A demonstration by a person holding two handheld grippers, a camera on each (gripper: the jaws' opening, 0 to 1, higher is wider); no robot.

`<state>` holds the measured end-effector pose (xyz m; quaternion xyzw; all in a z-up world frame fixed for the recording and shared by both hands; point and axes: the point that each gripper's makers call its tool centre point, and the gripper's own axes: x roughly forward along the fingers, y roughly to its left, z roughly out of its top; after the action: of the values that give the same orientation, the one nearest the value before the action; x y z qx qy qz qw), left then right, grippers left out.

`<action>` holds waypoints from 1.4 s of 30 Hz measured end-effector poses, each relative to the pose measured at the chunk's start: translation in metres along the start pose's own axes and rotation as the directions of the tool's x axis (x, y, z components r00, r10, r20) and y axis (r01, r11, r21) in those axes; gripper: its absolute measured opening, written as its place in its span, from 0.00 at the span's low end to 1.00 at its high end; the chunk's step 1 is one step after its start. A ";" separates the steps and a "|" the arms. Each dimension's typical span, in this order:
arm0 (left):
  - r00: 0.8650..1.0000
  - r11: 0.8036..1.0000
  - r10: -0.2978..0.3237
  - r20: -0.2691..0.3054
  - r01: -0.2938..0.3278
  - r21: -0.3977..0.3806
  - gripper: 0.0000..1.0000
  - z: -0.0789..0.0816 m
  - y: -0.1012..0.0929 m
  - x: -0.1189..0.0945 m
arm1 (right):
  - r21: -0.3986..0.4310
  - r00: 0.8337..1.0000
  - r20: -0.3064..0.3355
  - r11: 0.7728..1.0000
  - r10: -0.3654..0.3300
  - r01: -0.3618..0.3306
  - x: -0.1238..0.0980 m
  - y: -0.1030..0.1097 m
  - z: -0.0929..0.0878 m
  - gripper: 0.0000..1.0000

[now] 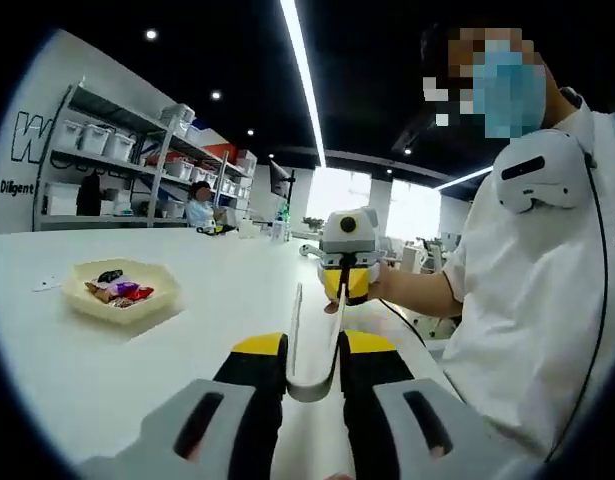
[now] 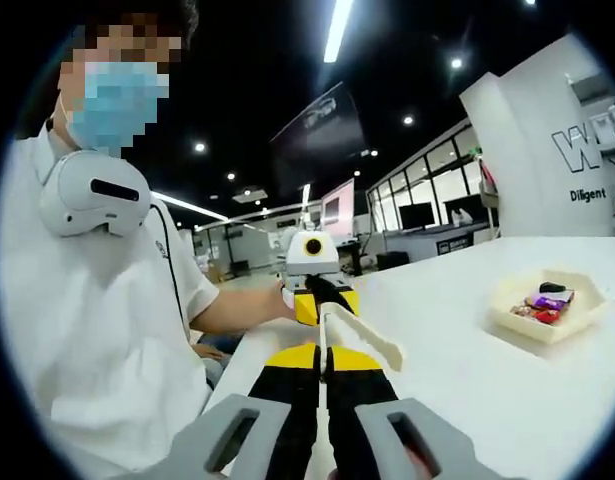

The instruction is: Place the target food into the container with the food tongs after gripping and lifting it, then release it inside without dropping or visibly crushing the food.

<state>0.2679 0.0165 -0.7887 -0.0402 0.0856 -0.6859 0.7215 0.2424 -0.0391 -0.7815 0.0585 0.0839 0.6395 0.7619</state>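
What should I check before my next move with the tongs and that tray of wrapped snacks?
1. Left gripper shut on the bend of the tongs: ok.
2. Right gripper shut on one tong arm: ok.
3. The other tong arm is free and splayed open: ok.
4. Tray sits flat on the table, with the wrapped food inside it: ok.
5. Food gripped in the tongs: not ok, the tips are well short of the tray.
6. Which container receives the food: cannot tell.
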 end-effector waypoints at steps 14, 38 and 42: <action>1.000 1.000 -0.008 -0.017 0.009 0.026 0.18 0.001 -0.002 -0.002 | -0.035 1.000 -0.020 0.999 0.000 0.000 0.001 0.001 0.002 0.00; 0.992 0.992 0.029 -0.121 -0.014 0.125 0.18 -0.023 0.005 0.010 | -0.241 0.971 -0.230 0.970 -0.069 0.011 -0.005 -0.012 -0.028 0.00; 0.989 0.991 0.045 -0.144 -0.025 0.135 0.18 -0.029 0.007 0.013 | -0.248 0.964 -0.253 0.969 -0.077 0.013 -0.007 -0.014 -0.035 0.00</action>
<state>0.2704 0.0058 -0.8197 0.0600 0.0933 -0.6784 0.7263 0.2476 -0.0489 -0.8177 -0.1220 0.1052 0.6295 0.7601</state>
